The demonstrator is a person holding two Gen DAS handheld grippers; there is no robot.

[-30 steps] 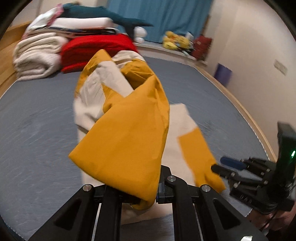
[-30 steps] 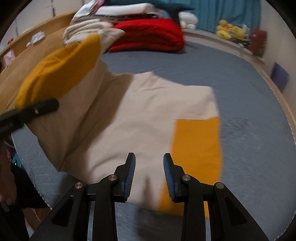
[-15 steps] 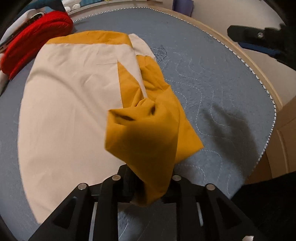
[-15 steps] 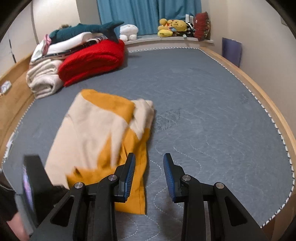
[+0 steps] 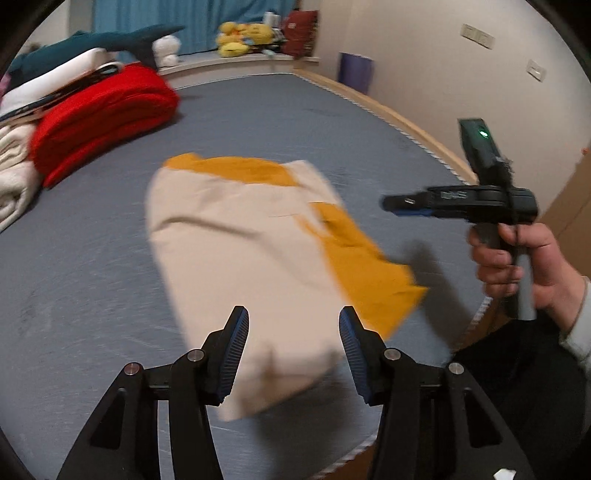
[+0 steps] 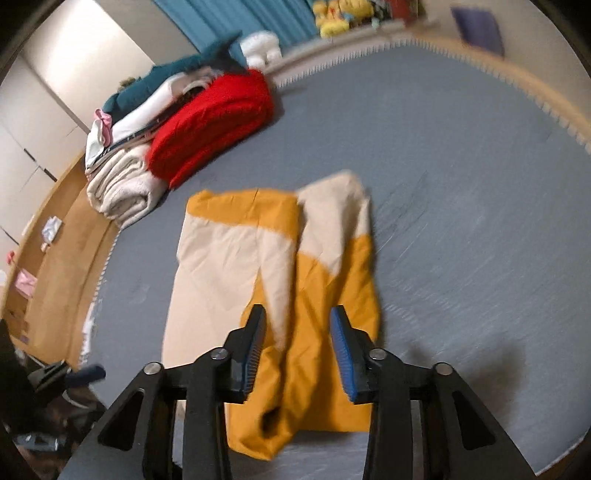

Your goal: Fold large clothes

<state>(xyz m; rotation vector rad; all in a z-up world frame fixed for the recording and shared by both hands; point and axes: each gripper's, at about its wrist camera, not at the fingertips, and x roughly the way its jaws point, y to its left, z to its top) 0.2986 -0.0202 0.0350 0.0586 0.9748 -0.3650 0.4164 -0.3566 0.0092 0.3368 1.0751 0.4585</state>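
A large cream and mustard-yellow garment [image 5: 255, 247] lies partly folded on the grey bed, its yellow sleeve laid along the right side. It also shows in the right wrist view [image 6: 273, 266]. My left gripper [image 5: 293, 354] is open and empty, hovering above the garment's near edge. My right gripper [image 6: 297, 350] is open and empty above the yellow sleeve. In the left wrist view the right gripper [image 5: 402, 205] is held in a hand at the right, above the bed's edge.
A pile of folded red [image 5: 103, 114], white and cream blankets with a blue plush shark sits at the back left of the grey mattress [image 5: 74, 280]. Plush toys line the far ledge [image 5: 240, 33]. A wooden bed rim [image 6: 517, 77] runs along the right.
My left gripper has let go of the yellow sleeve and opened. The sleeve now lies on the garment. Both grippers have pulled back and swung, and the right gripper stays open.
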